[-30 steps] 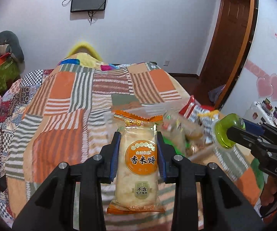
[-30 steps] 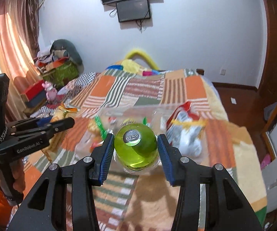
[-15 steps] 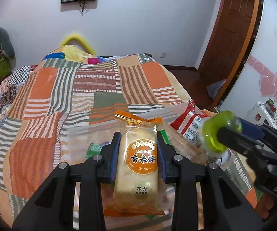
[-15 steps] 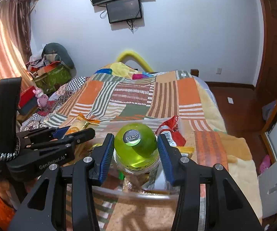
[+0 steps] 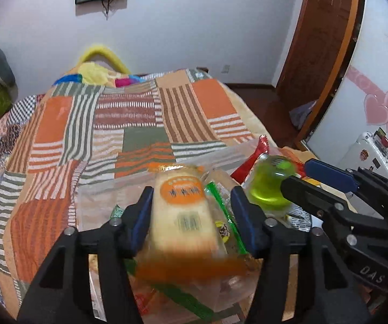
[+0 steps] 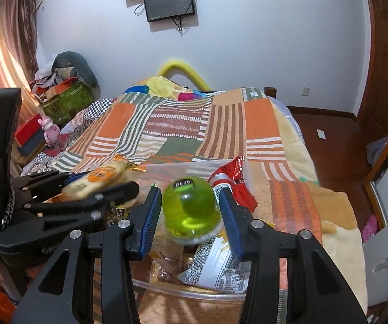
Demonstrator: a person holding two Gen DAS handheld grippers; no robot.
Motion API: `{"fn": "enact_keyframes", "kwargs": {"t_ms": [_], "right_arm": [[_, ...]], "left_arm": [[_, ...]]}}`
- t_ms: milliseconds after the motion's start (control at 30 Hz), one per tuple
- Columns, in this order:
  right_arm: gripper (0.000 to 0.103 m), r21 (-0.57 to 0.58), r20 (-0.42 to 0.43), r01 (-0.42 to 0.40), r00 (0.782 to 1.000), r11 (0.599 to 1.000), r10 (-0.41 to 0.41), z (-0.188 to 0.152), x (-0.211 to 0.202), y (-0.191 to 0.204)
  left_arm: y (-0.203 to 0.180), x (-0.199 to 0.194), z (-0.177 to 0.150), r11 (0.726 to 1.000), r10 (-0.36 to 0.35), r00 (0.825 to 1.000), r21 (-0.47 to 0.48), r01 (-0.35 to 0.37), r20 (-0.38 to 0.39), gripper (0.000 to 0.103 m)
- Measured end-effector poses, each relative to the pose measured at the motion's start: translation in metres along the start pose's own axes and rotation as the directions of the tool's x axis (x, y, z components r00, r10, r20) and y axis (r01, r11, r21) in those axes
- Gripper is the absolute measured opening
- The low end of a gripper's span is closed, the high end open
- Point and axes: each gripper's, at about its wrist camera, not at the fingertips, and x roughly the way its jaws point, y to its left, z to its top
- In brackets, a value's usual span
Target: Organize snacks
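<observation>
Rice cracker pack (image 5: 183,210) slips from the left gripper (image 5: 191,216), whose jaws have just been opening, above the clear snack bin (image 6: 194,291). Beside it, the right gripper (image 6: 189,210) squeezes a green jelly cup (image 6: 191,210). Let go only over the bin.

— What carried everything?

— A bed (image 6: 264,124) covered by a patchwork blanket (image 5: 139,124) of orange, green and brown striped squares.

— And what lay straight on it?

— A clear plastic bin (image 6: 183,166) stood on the blanket at the near end, snack packets piled inside. At the far end some bright yellow, blue and pink bedding (image 6: 166,87) was bunched against a yellow arched headboard (image 6: 183,71). The stretch between them was bare blanket.
</observation>
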Motion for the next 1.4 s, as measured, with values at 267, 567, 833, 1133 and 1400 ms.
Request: {"fn": "enact_keyframes", "kwargs": {"t_ms": [267,567,833,1133,1400], "right_arm": [[0.041,-0.014,0.031,0.010,0.999,1.000,-0.010,-0.002,-0.019,0.000],[0.041,-0.022,0.123,0.007,0.992,1.000,-0.004,0.004,-0.067,0.006],[0.041,-0.063,0.265,-0.028,0.963,0.998,0.044,0.009,-0.138,0.024],[0.061,-0.104,0.379,-0.036,0.922,0.994,0.073,0.000,-0.189,0.047],[0.081,-0.093,0.415,-0.011,0.908,0.996,0.048,-0.011,-0.197,0.054]], "left_arm": [[-0.006,-0.038,-0.006,0.999,0.013,0.998,0.033,-0.015,0.059,0.059],[-0.009,-0.131,-0.019,0.999,0.052,0.970,0.002,-0.053,0.236,0.059],[-0.024,-0.221,-0.036,0.996,0.088,0.914,-0.016,-0.088,0.396,0.063],[-0.038,-0.284,-0.058,0.994,0.105,0.864,-0.038,-0.099,0.492,0.082],[-0.047,-0.305,-0.074,0.994,0.109,0.844,-0.033,-0.108,0.524,0.097]]}}
